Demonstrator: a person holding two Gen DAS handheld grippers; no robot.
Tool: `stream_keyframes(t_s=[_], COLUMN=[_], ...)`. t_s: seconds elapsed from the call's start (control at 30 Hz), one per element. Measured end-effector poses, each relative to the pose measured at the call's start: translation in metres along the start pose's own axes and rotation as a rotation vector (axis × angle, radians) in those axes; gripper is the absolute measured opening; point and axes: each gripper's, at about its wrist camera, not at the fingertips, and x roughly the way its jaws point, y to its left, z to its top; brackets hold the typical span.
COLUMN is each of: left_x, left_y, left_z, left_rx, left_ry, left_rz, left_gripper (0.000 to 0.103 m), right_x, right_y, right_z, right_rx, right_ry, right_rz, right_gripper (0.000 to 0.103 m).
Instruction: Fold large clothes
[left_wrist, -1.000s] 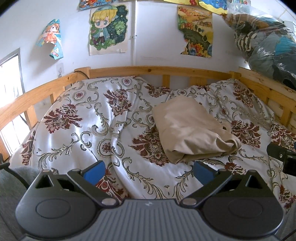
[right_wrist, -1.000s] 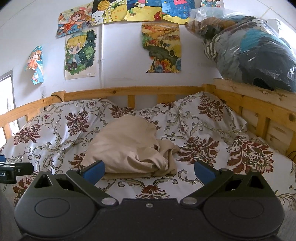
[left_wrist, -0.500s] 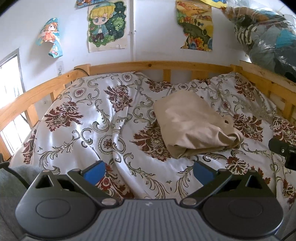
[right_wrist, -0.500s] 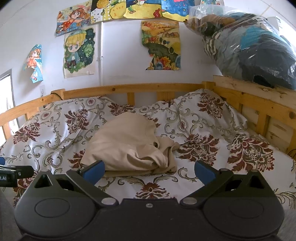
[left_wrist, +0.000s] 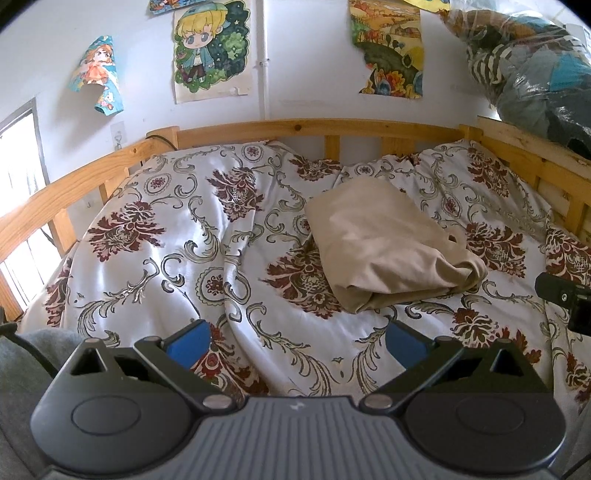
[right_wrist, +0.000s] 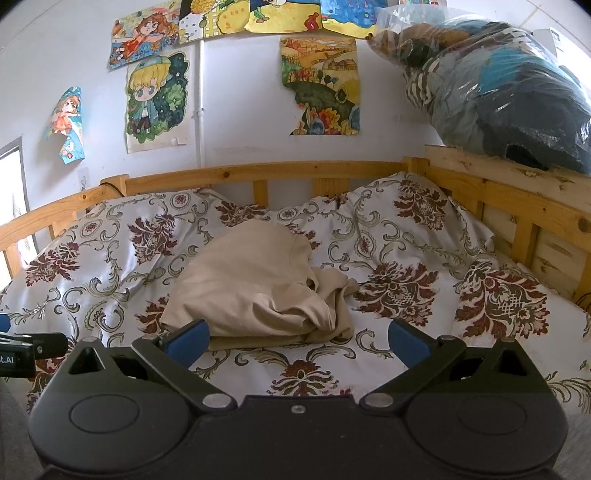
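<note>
A beige garment (left_wrist: 384, 251) lies folded into a thick bundle on the floral bedspread (left_wrist: 177, 243), right of the middle in the left wrist view. In the right wrist view the garment (right_wrist: 255, 288) lies just ahead and slightly left, its right end rumpled. My left gripper (left_wrist: 295, 343) is open and empty, held above the near part of the bed, short of the garment. My right gripper (right_wrist: 297, 341) is open and empty, close to the garment's near edge. The right gripper's body shows at the left wrist view's right edge (left_wrist: 565, 295).
A wooden bed rail (left_wrist: 314, 127) runs around the far and side edges (right_wrist: 517, 206). A plastic bag of clothes (right_wrist: 498, 85) rests on the right rail. Posters hang on the white wall (left_wrist: 210, 48). A grey cloth (left_wrist: 22, 365) lies at the near left.
Both grippers have shifted slightly, tilting so the bed sits lower in view. The garment has not moved. Both grippers stay open.
</note>
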Motion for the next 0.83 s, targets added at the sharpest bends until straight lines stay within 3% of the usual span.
stream_keyframes(t_s=[0.83], left_x=[0.0021], left_y=[0.0042], left_z=[-0.0018], left_rx=[0.004], left_ry=[0.009], left_rz=[-0.005], left_gripper=[0.102], right_x=[0.0003], right_y=[-0.0004], right_z=[0.0005], right_rx=[0.001], right_ry=[0.002], right_rz=[0.0], right_gripper=[0.102])
